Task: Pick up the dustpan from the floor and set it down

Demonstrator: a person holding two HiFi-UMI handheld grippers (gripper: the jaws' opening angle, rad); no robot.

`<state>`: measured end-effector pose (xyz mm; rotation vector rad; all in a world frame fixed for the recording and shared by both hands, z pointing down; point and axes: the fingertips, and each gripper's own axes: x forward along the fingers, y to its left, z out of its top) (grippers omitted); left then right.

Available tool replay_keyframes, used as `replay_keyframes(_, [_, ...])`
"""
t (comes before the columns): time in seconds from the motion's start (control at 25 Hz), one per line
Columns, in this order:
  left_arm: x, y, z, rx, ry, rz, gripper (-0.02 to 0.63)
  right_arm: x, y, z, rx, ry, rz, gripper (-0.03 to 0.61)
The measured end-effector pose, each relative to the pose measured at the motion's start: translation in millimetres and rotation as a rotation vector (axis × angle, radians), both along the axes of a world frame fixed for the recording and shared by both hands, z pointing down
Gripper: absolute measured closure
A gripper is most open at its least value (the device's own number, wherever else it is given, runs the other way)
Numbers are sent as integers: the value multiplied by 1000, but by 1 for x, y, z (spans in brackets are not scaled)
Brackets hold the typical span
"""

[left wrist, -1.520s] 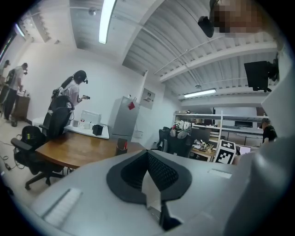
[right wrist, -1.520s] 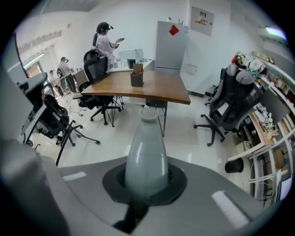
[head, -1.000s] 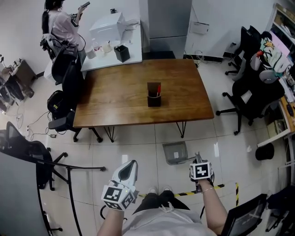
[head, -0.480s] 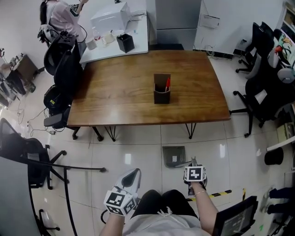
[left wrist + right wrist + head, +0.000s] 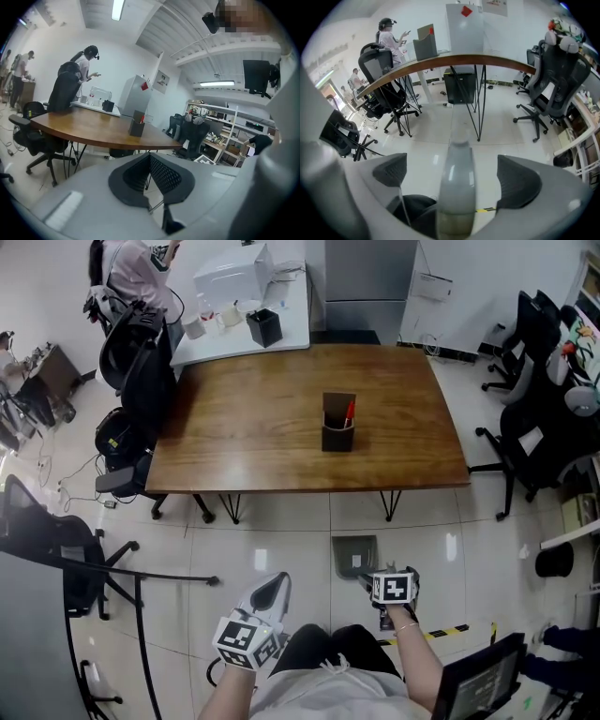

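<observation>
The grey dustpan (image 5: 353, 552) lies on the white floor tiles just in front of the table, its handle toward me. My right gripper (image 5: 384, 578) hangs over that handle and points steeply down. In the right gripper view its jaws (image 5: 454, 177) stand wide apart and have just been opening. The grey handle (image 5: 458, 154) rises between them, clear of both dark pads (image 5: 392, 170). My left gripper (image 5: 267, 590) is lower left, away from the dustpan, and its pads (image 5: 161, 174) meet with nothing between them.
A wooden table (image 5: 281, 418) with a dark pen holder (image 5: 338, 435) stands ahead, its hairpin legs (image 5: 389, 505) near the dustpan. Office chairs (image 5: 525, 418) stand right and left. Yellow-black tape (image 5: 441, 632) marks the floor by my right side. A person (image 5: 141, 259) stands far back left.
Both grippers have sunk toward the floor. The right one has stayed at the dustpan's handle end, and the dustpan lies flat on the tiles.
</observation>
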<state>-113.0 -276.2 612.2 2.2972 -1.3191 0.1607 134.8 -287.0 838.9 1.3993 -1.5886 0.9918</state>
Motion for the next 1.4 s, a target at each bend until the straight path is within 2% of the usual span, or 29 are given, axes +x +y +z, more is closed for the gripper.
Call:
replay_keyframes(0.16, [-5, 9, -35, -10, 8, 13, 600, -7, 10, -55, 68, 21, -31, -5])
replay_keyframes(0.32, [-8, 17, -82, 10, 24, 31, 600, -11, 26, -137, 164, 7, -57, -5])
replay_keyframes(0.52, [-5, 36, -121, 79, 32, 31, 600, -20, 40, -245, 388, -184, -24, -3])
replay_keyframes(0.6, [4, 52, -133, 108, 35, 28, 600, -22, 48, -285, 491, -263, -47, 14])
replay_keyframes(0.68, [16, 75, -143, 134, 35, 31, 600, -16, 64, -318, 592, -267, -93, 112])
replay_keyframes(0.72, [22, 87, -147, 147, 33, 30, 600, -9, 74, -333, 645, -228, -109, 232])
replay_keyframes(0.8, [34, 112, -155, 171, 29, 24, 600, 7, 92, -361, 742, -134, -115, 538])
replay_keyframes(0.84, [41, 127, -159, 181, 26, 21, 600, 12, 105, -375, 778, -124, -124, 578])
replay_keyframes(1.08, [71, 218, -170, 208, 0, 14, 600, 14, 187, -441, 905, -341, -191, 578])
replay_keyframes(1.24, [73, 248, -189, 256, -11, 12, 600, 3, 216, -458, 932, -371, -238, 578])
replay_keyframes(1.4, [60, 253, -203, 291, -11, 0, 600, -15, 233, -466, 947, -363, -274, 578])
